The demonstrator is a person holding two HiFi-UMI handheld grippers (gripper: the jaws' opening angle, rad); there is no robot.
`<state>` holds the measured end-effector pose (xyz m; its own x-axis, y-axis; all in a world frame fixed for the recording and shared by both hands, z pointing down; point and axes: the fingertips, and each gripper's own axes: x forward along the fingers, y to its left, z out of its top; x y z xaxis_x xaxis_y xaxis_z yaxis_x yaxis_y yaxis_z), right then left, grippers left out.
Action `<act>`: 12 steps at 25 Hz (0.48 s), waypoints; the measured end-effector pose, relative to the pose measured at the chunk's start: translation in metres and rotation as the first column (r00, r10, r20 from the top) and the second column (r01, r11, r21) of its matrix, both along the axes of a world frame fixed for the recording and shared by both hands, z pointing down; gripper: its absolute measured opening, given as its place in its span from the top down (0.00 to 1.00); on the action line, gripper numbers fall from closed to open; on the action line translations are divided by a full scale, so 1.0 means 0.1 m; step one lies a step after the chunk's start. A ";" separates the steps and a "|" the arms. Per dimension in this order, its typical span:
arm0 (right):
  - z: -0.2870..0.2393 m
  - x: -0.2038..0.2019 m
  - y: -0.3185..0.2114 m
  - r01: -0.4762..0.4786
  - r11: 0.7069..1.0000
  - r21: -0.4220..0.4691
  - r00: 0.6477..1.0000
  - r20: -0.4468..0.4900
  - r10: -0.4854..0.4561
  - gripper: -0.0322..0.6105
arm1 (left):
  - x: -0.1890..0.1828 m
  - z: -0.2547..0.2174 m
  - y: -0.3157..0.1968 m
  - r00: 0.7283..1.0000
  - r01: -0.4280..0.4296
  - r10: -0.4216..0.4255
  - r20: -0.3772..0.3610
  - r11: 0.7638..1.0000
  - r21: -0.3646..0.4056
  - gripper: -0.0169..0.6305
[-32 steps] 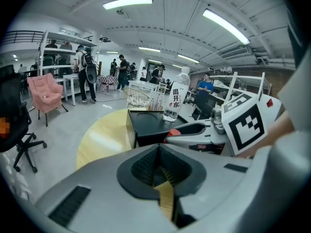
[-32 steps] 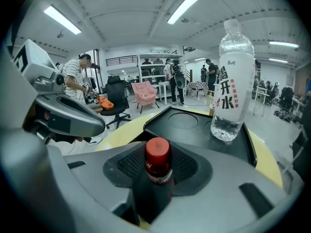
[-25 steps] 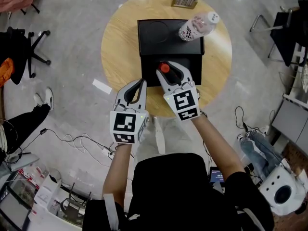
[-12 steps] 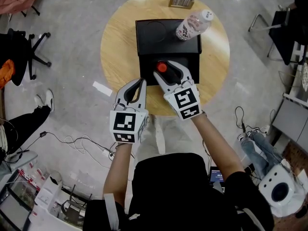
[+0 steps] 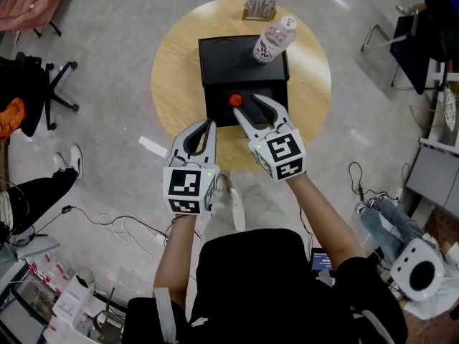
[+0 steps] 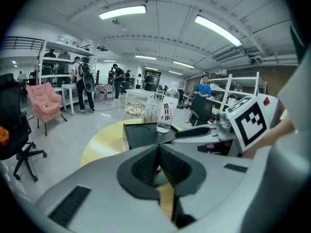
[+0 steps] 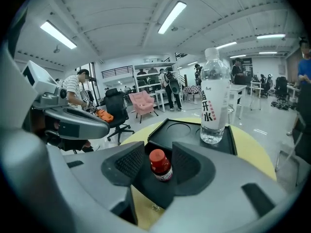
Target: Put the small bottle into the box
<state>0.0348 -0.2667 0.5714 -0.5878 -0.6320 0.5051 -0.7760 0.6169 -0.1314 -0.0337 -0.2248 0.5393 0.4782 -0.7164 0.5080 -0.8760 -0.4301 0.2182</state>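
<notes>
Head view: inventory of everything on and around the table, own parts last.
table: 1, light wood, round, centre
box: 1, black, on the table
large bottle: 1, clear with white cap, upright on the box's far part
small bottle: 1, red cap, upright in the box's near part
holder: 1, pale, table's far edge; contents unclear
office chair: 1, black, floor at left
cables: several, floor beside the person
left gripper: 1, grey, jaws shut, empty, at table's near edge
right gripper: 1, grey, jaws wide, closing; small bottle between them, pads not touching
</notes>
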 end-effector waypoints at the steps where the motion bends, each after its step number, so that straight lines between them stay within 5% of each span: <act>1: -0.05 0.03 0.03 -0.013 1.000 0.002 1.000 0.001 0.013 0.69 | 0.01 -0.05 0.02 1.000 -0.004 0.004 -0.001 1.000 0.010 0.96; 12: -0.81 0.37 0.53 -0.159 0.982 0.103 0.987 0.025 0.157 0.93 | 0.03 -0.78 0.45 0.999 -0.027 0.030 -0.019 0.989 0.145 0.96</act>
